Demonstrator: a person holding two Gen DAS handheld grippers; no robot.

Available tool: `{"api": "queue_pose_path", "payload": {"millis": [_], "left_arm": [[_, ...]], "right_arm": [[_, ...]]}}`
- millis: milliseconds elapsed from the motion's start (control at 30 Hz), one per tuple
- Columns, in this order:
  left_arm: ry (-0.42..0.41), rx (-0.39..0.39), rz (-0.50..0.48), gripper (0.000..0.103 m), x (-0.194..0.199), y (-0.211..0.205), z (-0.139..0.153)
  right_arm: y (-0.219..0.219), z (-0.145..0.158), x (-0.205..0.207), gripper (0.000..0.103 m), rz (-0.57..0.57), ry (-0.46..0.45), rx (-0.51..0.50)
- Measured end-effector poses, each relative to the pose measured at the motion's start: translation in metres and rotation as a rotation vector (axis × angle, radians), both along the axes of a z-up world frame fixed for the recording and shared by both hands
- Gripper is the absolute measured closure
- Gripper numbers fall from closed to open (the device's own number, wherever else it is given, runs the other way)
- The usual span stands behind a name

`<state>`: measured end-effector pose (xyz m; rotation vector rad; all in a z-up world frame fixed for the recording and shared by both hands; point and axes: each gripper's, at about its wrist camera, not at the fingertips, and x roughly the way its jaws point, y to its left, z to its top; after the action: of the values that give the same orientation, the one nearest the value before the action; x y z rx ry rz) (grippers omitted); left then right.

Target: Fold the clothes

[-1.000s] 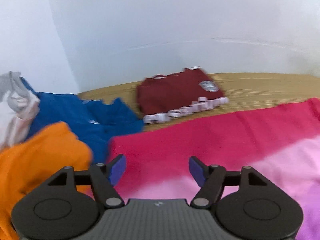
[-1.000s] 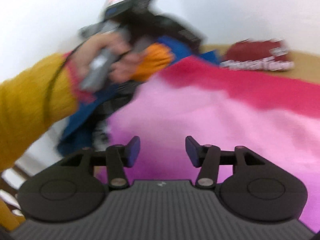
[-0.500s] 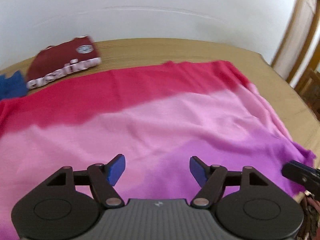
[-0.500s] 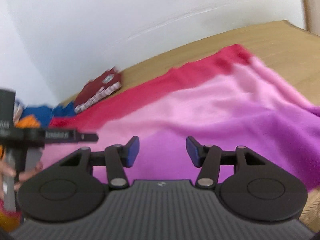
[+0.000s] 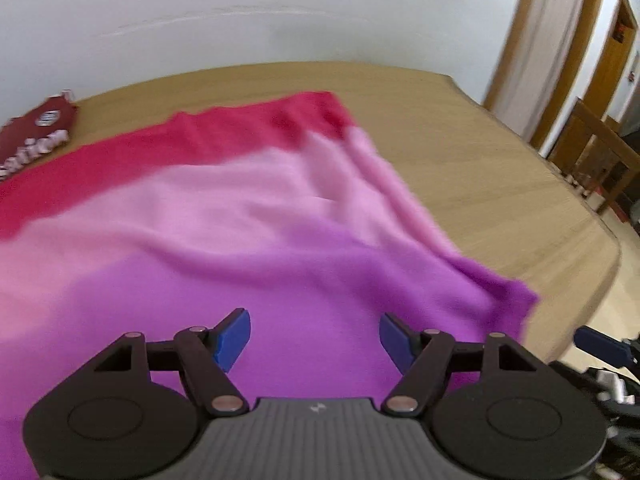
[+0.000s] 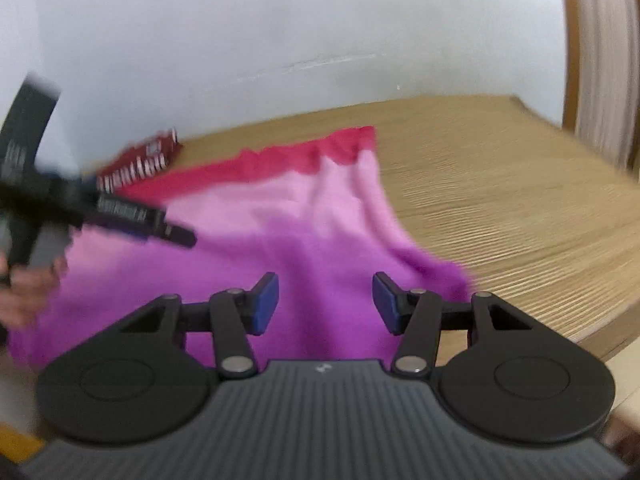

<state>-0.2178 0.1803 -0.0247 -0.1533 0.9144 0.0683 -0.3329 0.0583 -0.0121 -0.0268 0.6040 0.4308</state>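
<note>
A large garment (image 5: 240, 220) shading from red through pink to purple lies spread flat on the wooden table (image 5: 500, 184). My left gripper (image 5: 314, 338) hovers open above its purple part, nothing between the blue pads. My right gripper (image 6: 325, 302) is open too, above the purple near edge of the same garment (image 6: 312, 224), close to its right corner. In the right wrist view the left gripper (image 6: 120, 216) and the hand holding it appear at the left. A tip of the right gripper (image 5: 600, 346) shows at the lower right of the left wrist view.
A folded dark red shirt with white lettering (image 5: 36, 136) lies at the back left, also seen as the folded shirt (image 6: 140, 164) in the right wrist view. Bare table (image 6: 500, 200) extends right of the garment to a curved edge. A white wall stands behind; wooden door frames (image 5: 568, 60) are far right.
Both grippers have swept rightward across the garment, from the pile of blue and orange clothes at the left to the purple right end. Both stayed open.
</note>
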Motion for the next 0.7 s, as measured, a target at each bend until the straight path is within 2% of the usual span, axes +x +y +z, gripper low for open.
{"api": "queue_pose_path", "payload": {"millis": [100,233,367,500,600,667,700], "left_arm": [[0.028,-0.003,-0.039,0.030,0.004,-0.042,-0.001],[0.044,0.054,-0.119,0.030,0.012,-0.081,-0.002],[0.064,0.048,-0.224,0.030,0.032,-0.111,-0.018],[0.091,0.054,-0.289,0.030,0.050,-0.141,-0.033],[0.108,0.078,-0.297,0.031,0.057,-0.153,-0.038],[0.108,0.077,-0.276,0.035,0.060,-0.157,-0.040],[0.112,0.079,-0.254,0.042,0.062,-0.159,-0.041]], "right_arm": [[-0.035,-0.009,0.006,0.048,-0.005,0.014,-0.071],[-0.067,-0.022,0.025,0.048,0.008,0.051,-0.039],[-0.080,-0.036,0.059,0.048,-0.015,0.084,-0.088],[-0.096,-0.036,0.082,0.048,-0.009,0.097,-0.106],[-0.111,-0.036,0.093,0.048,0.028,0.094,-0.106],[-0.119,-0.039,0.104,0.048,0.100,0.098,-0.105],[-0.122,-0.040,0.109,0.048,0.149,0.092,-0.100]]}}
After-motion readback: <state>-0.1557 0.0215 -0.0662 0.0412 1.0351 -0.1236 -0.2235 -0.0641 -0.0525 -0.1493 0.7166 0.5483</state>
